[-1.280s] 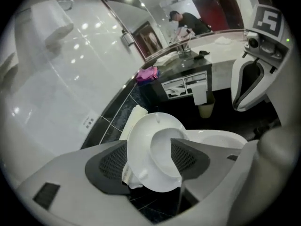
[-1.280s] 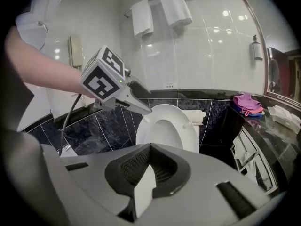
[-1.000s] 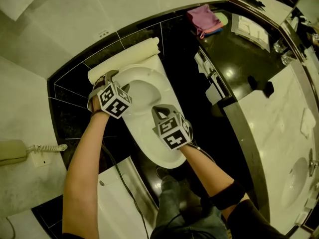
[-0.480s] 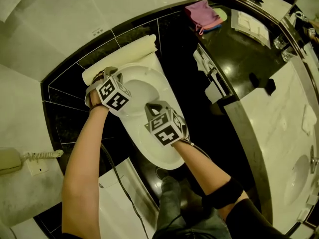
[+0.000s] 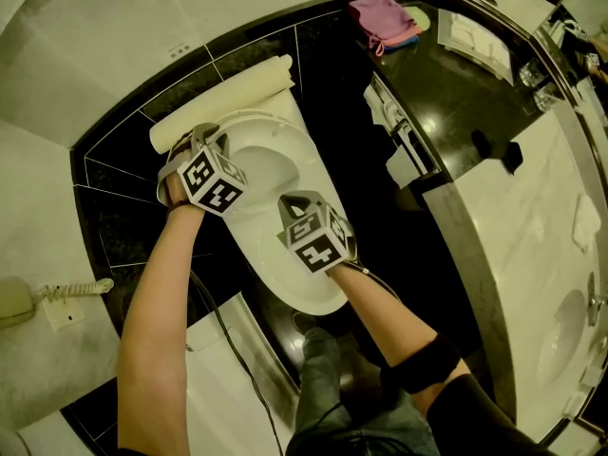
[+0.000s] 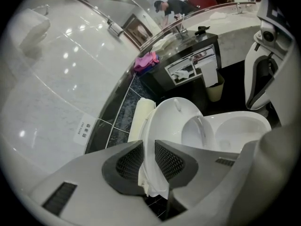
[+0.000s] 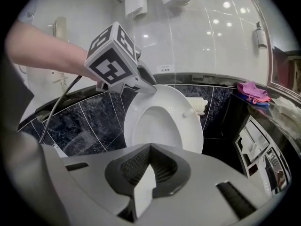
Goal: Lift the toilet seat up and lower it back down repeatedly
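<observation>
One change from a second ago: your left tongs (image 6: 149,147) have just been closing, and their pads now pinch the top edge of the white oval plastic toilet seat (image 7: 192,131). That seat stands raised as before, tilted back behind the white ceramic bowl (image 5: 285,288). Your right tongs (image 7: 149,146) are together at the tips, gripping nothing, and hang above the bowl's front rim.

A small white label (image 6: 84,129) on the wall (image 6: 56,79), left of the raised toilet seat (image 6: 171,121), seems to read "BATH MAT" beside Chinese characters. Print on the leaflets (image 6: 186,69) beyond the seat is too small to read.
</observation>
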The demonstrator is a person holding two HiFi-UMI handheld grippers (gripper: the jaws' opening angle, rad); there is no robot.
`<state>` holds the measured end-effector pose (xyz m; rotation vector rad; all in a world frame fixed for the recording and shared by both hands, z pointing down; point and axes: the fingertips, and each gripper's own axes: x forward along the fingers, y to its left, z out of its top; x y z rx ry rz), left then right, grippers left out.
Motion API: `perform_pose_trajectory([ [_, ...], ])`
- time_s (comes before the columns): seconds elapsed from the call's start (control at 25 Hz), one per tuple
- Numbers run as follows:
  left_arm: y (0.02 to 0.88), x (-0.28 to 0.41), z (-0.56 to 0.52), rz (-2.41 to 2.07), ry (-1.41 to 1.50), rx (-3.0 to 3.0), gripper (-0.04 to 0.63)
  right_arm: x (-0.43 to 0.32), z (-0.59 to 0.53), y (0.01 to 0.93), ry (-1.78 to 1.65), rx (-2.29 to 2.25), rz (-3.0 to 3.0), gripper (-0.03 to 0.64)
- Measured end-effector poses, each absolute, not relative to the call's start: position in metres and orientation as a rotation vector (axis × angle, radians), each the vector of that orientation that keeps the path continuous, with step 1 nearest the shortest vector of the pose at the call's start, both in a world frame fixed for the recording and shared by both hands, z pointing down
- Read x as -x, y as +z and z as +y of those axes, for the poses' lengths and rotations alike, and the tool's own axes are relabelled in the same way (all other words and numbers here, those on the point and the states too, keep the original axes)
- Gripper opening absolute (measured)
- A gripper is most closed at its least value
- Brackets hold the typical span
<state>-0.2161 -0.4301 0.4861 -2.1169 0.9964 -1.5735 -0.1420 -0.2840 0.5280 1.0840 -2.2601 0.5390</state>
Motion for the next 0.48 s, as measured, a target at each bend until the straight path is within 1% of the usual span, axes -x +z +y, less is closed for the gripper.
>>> perform_pose_trajectory([
  [0.48, 0.47, 0.194, -0.347, 1.045, -1.505, 2.076, 0.061, 0.123, -0.253, 0.535, 0.573, -1.053, -2.239, 0.017],
])
